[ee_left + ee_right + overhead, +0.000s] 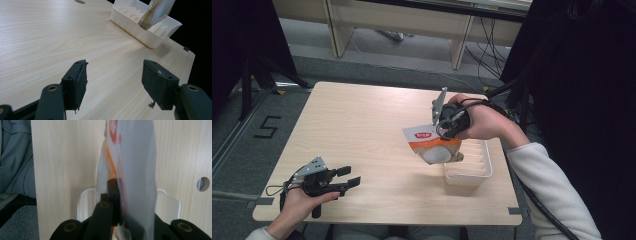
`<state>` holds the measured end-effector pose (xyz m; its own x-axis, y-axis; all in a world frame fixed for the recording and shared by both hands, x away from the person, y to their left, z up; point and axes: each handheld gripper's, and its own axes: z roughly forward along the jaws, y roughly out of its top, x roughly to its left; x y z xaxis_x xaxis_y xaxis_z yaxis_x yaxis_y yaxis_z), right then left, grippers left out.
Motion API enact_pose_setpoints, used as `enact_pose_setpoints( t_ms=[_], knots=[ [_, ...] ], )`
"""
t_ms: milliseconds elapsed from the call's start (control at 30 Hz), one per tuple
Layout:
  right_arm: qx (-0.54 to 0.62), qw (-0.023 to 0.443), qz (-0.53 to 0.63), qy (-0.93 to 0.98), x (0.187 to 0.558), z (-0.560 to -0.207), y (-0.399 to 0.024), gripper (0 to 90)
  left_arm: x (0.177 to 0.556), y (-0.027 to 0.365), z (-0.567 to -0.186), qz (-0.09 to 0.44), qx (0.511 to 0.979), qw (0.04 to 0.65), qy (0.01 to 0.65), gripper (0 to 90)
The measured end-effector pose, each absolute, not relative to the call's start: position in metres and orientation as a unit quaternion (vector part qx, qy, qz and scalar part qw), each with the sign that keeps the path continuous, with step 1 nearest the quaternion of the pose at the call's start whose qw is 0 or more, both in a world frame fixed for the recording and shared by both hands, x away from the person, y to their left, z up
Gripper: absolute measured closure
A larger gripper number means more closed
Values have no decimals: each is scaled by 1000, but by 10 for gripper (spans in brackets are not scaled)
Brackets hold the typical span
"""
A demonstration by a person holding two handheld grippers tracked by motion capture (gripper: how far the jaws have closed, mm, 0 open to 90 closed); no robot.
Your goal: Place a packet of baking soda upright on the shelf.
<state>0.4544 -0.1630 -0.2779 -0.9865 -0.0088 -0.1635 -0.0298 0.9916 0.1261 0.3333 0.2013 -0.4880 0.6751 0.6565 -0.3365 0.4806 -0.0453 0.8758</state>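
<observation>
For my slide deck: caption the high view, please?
Right gripper holds a pouch above a white tray; left gripper rests open.

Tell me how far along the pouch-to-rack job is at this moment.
Done: the right tongs are shut on the orange-and-white pouch and have it lifted off the table. In hand: the pouch hangs above the near end of the white slotted rack. Left: probably lowering it into a slot and letting go. The left tongs rest open, idle.
</observation>
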Motion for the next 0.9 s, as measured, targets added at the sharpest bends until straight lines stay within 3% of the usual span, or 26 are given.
enact_pose_setpoints(
  t_ms=[900],
  knots=[
    [10, 78, 51, 996, 451, -271, -194, 900, 335, 202, -489, 75, 717, 569, 395, 361]
  ],
)
